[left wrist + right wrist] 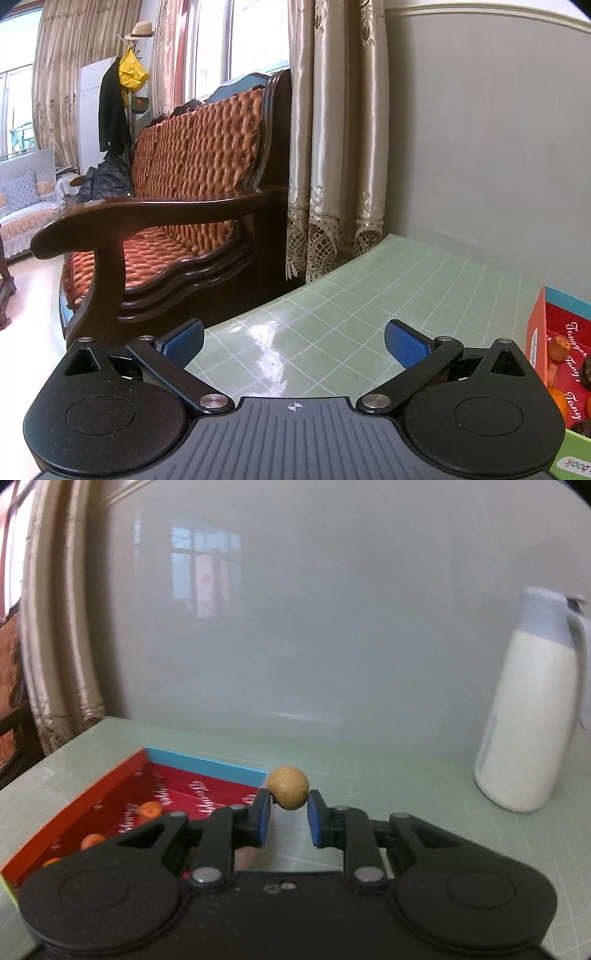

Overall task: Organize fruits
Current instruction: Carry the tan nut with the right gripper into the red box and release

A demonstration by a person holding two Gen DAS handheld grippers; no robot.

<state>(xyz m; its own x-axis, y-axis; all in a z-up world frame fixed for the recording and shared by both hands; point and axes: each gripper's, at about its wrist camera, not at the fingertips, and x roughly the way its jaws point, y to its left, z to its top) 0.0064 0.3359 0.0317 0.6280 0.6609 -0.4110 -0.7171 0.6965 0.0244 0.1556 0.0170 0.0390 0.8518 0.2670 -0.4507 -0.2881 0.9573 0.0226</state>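
Note:
My right gripper is shut on a small round tan fruit, pinched at the fingertips and held above the table, just right of a red-lined box. The box has orange and blue walls and holds several small orange fruits. My left gripper is open and empty, low over the green checked tablecloth. The same box shows at the right edge of the left wrist view, with orange and dark fruits inside.
A white jug with a grey lid stands at the right near the grey wall. A wooden sofa with an orange woven cushion stands past the table's left edge, beside beige curtains.

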